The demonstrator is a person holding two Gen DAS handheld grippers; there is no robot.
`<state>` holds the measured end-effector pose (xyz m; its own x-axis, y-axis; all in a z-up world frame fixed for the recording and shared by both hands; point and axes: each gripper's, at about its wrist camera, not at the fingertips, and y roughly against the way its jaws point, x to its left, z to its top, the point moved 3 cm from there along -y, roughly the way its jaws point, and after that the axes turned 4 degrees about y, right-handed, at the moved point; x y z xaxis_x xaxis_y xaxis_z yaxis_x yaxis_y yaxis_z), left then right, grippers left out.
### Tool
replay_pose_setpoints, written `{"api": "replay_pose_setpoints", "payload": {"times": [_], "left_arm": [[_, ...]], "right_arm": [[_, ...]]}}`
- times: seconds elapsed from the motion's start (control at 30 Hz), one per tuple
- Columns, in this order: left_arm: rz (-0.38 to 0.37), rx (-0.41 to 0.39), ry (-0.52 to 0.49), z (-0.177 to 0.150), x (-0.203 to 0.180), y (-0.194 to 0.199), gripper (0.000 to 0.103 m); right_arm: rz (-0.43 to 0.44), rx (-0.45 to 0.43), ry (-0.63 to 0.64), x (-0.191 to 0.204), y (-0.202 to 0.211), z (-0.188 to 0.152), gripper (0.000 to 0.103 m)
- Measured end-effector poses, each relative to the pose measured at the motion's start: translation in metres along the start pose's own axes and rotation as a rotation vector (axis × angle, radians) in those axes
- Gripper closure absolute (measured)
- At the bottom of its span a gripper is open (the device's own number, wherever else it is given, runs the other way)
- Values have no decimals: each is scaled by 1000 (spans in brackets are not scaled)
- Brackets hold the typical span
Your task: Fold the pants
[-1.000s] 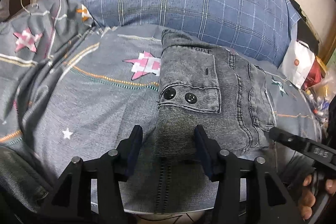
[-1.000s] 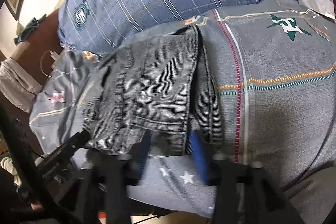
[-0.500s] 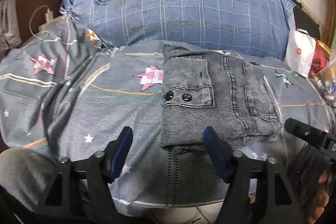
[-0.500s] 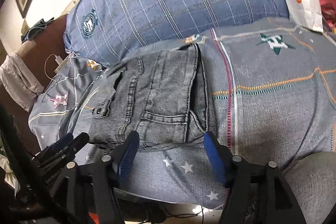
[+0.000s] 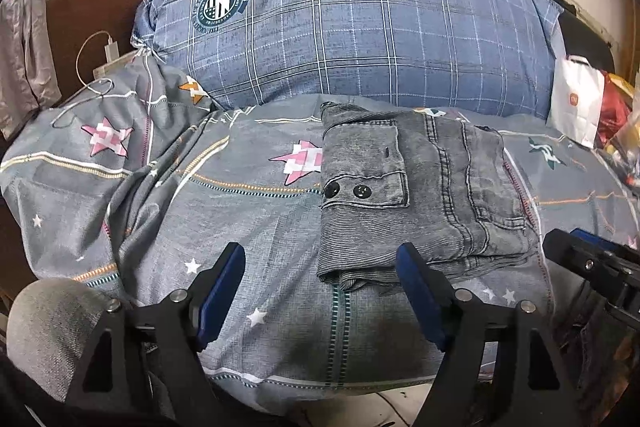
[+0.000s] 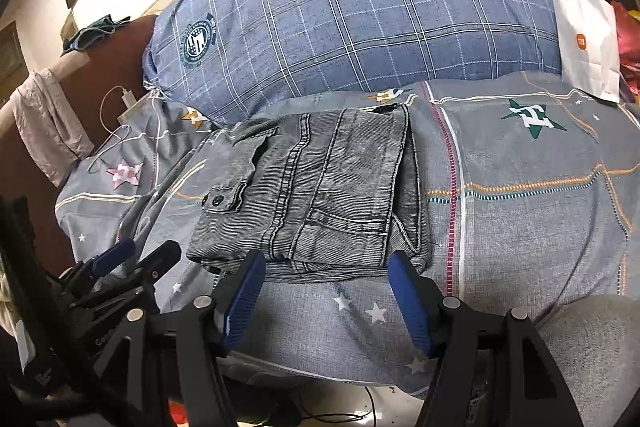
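Grey star-print bedding point(image 5: 248, 211) carries the folded grey pants point(image 5: 420, 195) below a blue plaid pillow point(image 5: 352, 27). Left gripper point(image 5: 320, 291) is opening, its jaws clear of the cloth. Right gripper point(image 6: 326, 297) is spread, gripping nothing.

Each hand-held gripper point(image 5: 322, 291) — black frame, blue pads point(image 6: 408, 297) (silver screws)

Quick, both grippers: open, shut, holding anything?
Left gripper: jaws opening, empty; the folded pants lie free.
Right gripper: open, empty.
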<state>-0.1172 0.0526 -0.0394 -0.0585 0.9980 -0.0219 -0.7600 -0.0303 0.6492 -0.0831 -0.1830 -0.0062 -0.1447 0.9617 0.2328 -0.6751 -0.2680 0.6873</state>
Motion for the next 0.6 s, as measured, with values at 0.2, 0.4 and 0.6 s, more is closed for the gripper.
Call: {"api": "replay_pose_setpoints", "payload": {"times": [0.2,0.4,0.6], "left_arm": [[7,3,-6,-2,-3,0,23],[28,6,-2,-2,-1,-2,22],[35,13,5,-1,2,-4,22]], "right_arm": [[4,-4,9,0,-2,-1,36],[6,-5,18,0,-4,-1,36],[4,-2,16,0,-5,-2,36]]}}
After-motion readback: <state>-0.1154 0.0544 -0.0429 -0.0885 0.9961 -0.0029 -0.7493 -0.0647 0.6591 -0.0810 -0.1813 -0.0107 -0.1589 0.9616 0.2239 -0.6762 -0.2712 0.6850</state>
